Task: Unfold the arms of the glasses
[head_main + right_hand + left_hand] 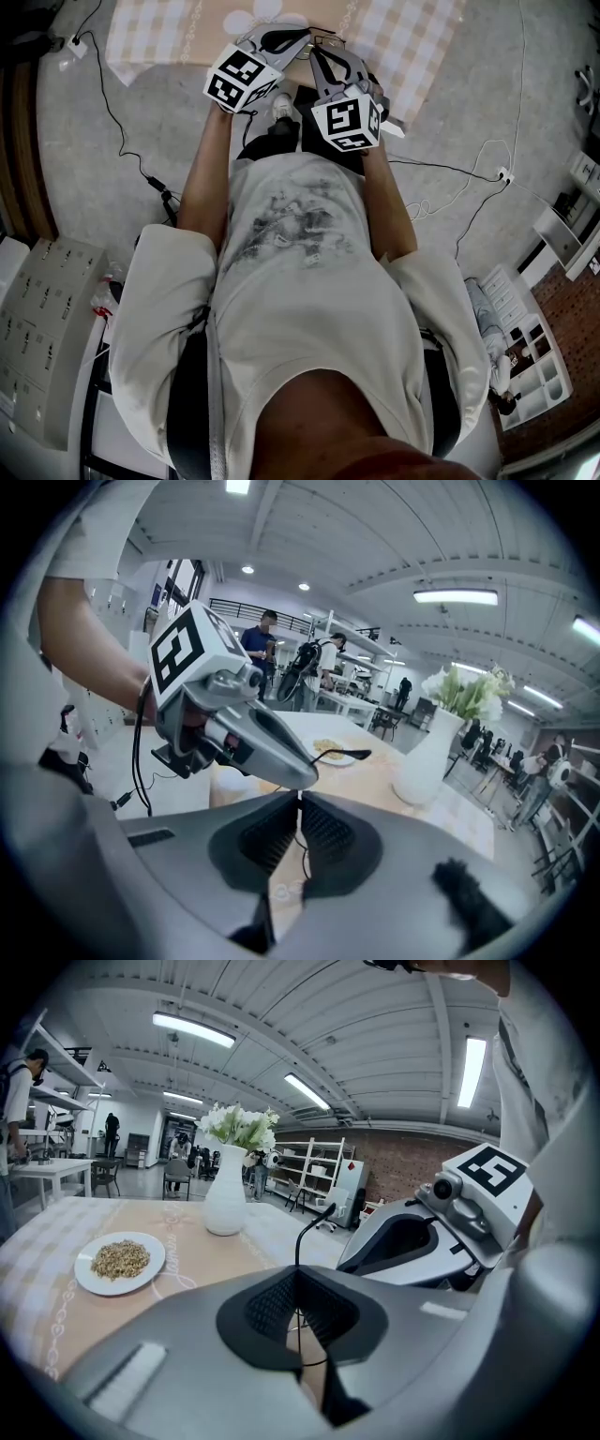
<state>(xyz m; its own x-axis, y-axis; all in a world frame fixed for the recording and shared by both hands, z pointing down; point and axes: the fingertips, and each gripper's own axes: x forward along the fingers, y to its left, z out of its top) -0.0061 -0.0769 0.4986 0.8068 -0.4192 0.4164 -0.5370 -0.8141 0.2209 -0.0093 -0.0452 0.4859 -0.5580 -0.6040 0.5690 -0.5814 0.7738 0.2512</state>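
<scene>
Gently: left gripper [298, 1277] and right gripper [300, 801] each pinch the glasses [325, 1211]; swing an arm outward, no twisting.

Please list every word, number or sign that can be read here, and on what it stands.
No text can be read.
Cursive script on the table runner: too blurred to read.
Left marker cube and right marker cube: square patterns, no letters.
</scene>
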